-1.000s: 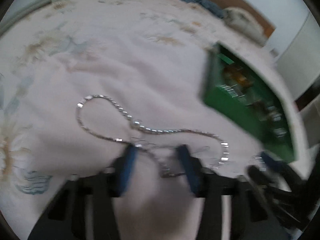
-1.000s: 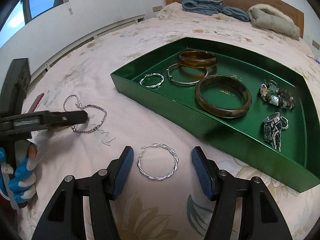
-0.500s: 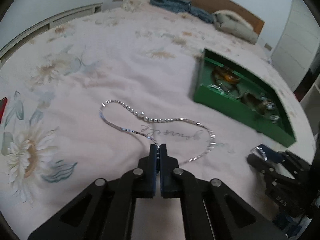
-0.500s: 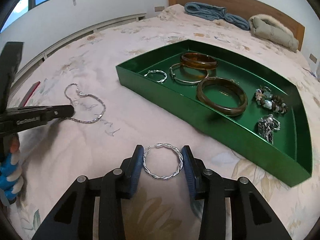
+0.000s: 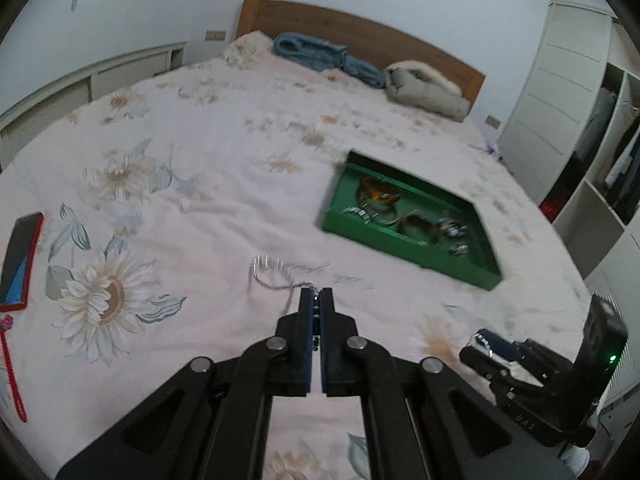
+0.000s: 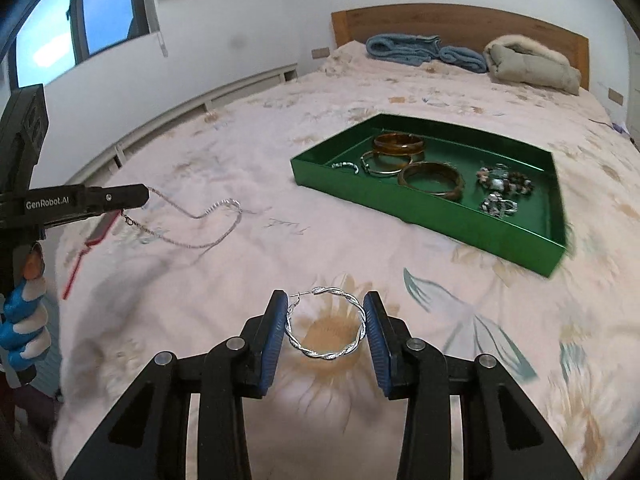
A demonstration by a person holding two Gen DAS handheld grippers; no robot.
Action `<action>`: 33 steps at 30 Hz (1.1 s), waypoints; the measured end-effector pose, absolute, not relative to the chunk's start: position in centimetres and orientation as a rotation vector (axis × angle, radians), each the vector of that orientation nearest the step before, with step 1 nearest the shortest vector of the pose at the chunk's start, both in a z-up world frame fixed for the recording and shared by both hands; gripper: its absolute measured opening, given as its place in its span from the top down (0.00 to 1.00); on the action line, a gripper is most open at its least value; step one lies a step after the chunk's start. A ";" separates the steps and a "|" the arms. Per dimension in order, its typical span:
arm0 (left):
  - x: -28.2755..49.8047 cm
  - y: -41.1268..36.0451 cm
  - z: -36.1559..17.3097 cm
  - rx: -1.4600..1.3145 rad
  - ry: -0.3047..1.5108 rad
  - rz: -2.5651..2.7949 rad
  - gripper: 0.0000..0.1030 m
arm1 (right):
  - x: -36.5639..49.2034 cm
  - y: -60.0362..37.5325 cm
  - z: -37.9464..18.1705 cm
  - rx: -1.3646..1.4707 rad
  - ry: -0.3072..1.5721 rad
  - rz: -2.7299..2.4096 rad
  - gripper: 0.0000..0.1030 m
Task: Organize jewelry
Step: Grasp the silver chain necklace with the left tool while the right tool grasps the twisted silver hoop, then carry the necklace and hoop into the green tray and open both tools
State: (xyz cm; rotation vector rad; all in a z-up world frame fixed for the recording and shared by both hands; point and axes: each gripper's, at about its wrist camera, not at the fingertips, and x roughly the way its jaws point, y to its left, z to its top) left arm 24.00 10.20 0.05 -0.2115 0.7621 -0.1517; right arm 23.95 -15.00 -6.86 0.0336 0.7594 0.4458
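My left gripper is shut on a thin silver chain necklace, which it holds up so the chain drapes down to the bedspread. In the right wrist view the left gripper is at the left, with the necklace hanging from its tip. My right gripper is shut on a twisted silver hoop earring, lifted off the bed. The green tray lies ahead to the right and holds two amber bangles, a silver bangle, a matching hoop earring and a beaded bracelet.
The floral bedspread spreads all around. A phone in a red case with a red strap lies at its left edge. A folded blue blanket and a beige bundle sit by the wooden headboard. A white wardrobe stands on the right.
The left gripper shut on the necklace and rose, pulling the chain up off the bed. The right gripper shut on the hoop earring and lifted it; both drew back from the tray.
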 end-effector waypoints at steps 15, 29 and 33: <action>17.9 7.0 8.8 -0.173 0.628 -0.256 0.98 | 16.4 -18.6 -0.5 0.048 0.652 0.411 0.62; 29.5 -0.7 13.9 -0.053 0.605 -0.292 0.98 | 27.8 -23.3 6.1 0.069 0.594 0.276 0.62; 34.7 -3.4 14.1 -0.027 0.597 -0.295 0.98 | 33.0 -24.0 7.8 0.066 0.573 0.241 0.62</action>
